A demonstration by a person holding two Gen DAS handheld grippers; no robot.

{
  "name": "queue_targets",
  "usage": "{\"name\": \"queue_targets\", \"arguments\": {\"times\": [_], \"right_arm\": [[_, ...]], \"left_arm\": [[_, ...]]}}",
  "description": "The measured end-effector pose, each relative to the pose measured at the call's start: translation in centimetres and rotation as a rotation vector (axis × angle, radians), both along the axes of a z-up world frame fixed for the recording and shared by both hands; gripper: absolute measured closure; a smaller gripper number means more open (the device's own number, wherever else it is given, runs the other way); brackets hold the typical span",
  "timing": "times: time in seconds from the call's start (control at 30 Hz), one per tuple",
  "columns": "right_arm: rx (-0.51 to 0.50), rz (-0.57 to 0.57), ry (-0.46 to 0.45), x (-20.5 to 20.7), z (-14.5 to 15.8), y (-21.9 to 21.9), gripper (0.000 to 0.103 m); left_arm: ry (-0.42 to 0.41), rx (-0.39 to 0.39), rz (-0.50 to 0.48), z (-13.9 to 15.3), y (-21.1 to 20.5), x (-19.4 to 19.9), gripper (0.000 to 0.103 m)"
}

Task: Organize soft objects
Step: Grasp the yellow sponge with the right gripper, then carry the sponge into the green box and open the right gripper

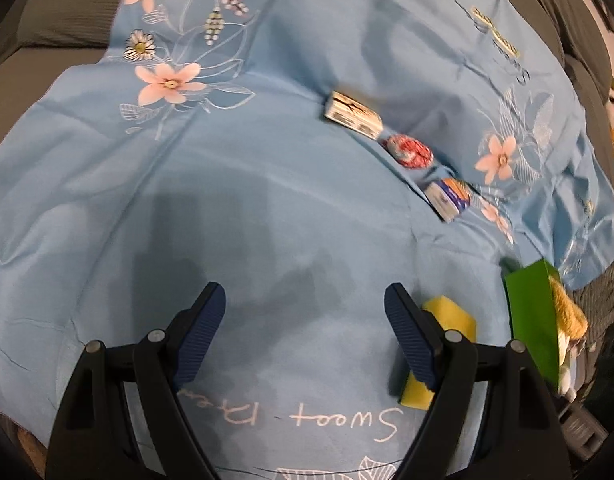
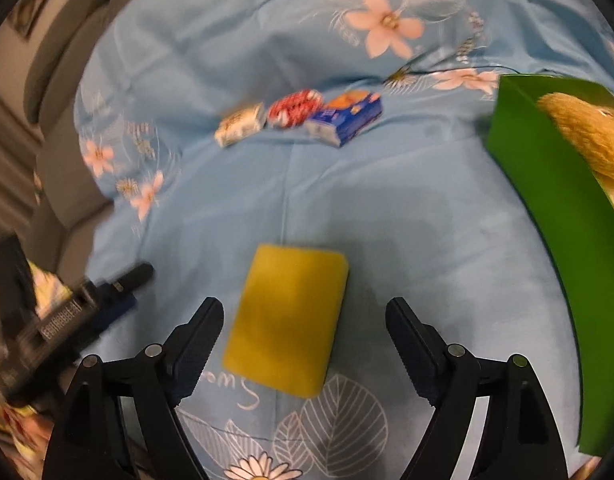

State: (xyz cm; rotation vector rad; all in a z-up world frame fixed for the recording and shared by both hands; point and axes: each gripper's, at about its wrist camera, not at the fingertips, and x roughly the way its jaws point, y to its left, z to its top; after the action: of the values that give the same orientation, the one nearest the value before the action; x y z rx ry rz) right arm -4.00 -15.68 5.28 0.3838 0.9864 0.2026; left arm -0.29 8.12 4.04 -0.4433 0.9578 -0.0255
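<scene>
Both views are motion-blurred, so the print on the three small packs is unreadable. In your right wrist view the yellow sponge [image 2: 285, 320], a soft rounded-corner slab, lies flat on the blue floral cloth [image 2: 407, 208], just ahead of your right gripper [image 2: 303, 312]. Its near end sits between the released jaws; I can't tell whether the left pad touches it. Your left gripper [image 1: 305, 300] is also spread wide with nothing between the jaws; its right finger hides part of the same sponge [image 1: 453, 318].

At 12 o'clock from the sponge, a row: a white pack [image 2: 241, 124], a red-and-white crinkly pack [image 2: 293, 108], a blue boxy pack [image 2: 345, 118], touching or nearly so.

At 2 o'clock, the green box [image 2: 547, 208] is cut off by the frame edge; a tan plush toy [image 2: 587, 136] pokes out, only partly visible.

At 9 o'clock, your left gripper's body [image 2: 67, 312] shows as a dark blur.
</scene>
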Motion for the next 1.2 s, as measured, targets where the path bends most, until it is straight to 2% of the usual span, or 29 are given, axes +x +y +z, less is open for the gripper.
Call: {"name": "queue_targets", "arguments": {"times": [0.07, 0.17, 0.23, 0.3, 0.47, 0.53, 0.57, 0.6, 0.7, 0.73, 0.77, 0.83, 0.93, 1.07, 1.2], "right_arm": [[0.041, -0.006, 0.006, 0.0, 0.1, -0.6, 0.022], [0.082, -0.014, 0.008, 0.1, 0.0, -1.2, 0.038], [0.093, -0.024, 0.014, 0.1, -0.1, -1.3, 0.045], [0.113, -0.036, 0.033, 0.2, -0.5, -1.7, 0.053], [0.213, -0.042, 0.088, 0.9, -2.0, -2.2, 0.059], [0.204, -0.045, 0.101, 1.0, -2.5, -2.0, 0.062], [0.198, -0.048, 0.112, 1.2, -2.9, -1.8, 0.064], [0.203, -0.050, 0.129, 1.4, -3.4, -1.6, 0.068], [0.201, -0.053, 0.150, 1.7, -4.3, -1.5, 0.069], [0.201, -0.056, 0.146, 1.6, -4.1, -1.5, 0.069], [0.197, -0.058, 0.140, 1.4, -3.8, -1.5, 0.069], [0.192, -0.067, 0.112, 1.1, -3.0, -1.9, 0.069], [0.184, -0.106, 0.030, 0.1, -0.6, -3.4, 0.069], [0.087, -0.200, -0.099, -1.8, 3.0, -5.5, 0.069], [0.059, -0.295, -0.182, -3.5, 5.5, -8.8, 0.069]], "left_arm": [[0.000, 0.014, -0.024, -0.1, -0.9, -0.1, 0.024], [-0.014, -0.013, -0.109, -0.2, -2.3, -0.3, 0.027], [-0.026, -0.051, -0.168, -0.1, -3.2, -0.4, 0.035], [-0.029, -0.079, -0.209, -0.1, -3.9, -0.5, 0.048], [0.015, -0.189, -0.349, -0.8, -6.2, -0.8, 0.063], [0.021, -0.200, -0.391, -1.0, -7.3, -1.1, 0.070], [0.024, -0.194, -0.415, -1.2, -7.9, -1.1, 0.077], [0.027, -0.189, -0.433, -1.3, -8.4, -1.2, 0.079], [0.067, -0.215, -0.467, -2.2, -9.5, -1.1, 0.083], [0.062, -0.193, -0.462, -2.2, -9.7, -1.2, 0.083], [0.051, -0.174, -0.462, -2.1, -9.9, -1.2, 0.083], [0.033, -0.185, -0.468, -1.5, -10.0, -1.3, 0.083], [-0.038, -0.197, -0.495, 0.3, -10.7, -1.9, 0.083], [-0.137, -0.210, -0.579, 3.4, -13.9, -2.4, 0.083], [-0.237, -0.147, -0.662, 6.0, -18.1, -2.7, 0.083]]}}
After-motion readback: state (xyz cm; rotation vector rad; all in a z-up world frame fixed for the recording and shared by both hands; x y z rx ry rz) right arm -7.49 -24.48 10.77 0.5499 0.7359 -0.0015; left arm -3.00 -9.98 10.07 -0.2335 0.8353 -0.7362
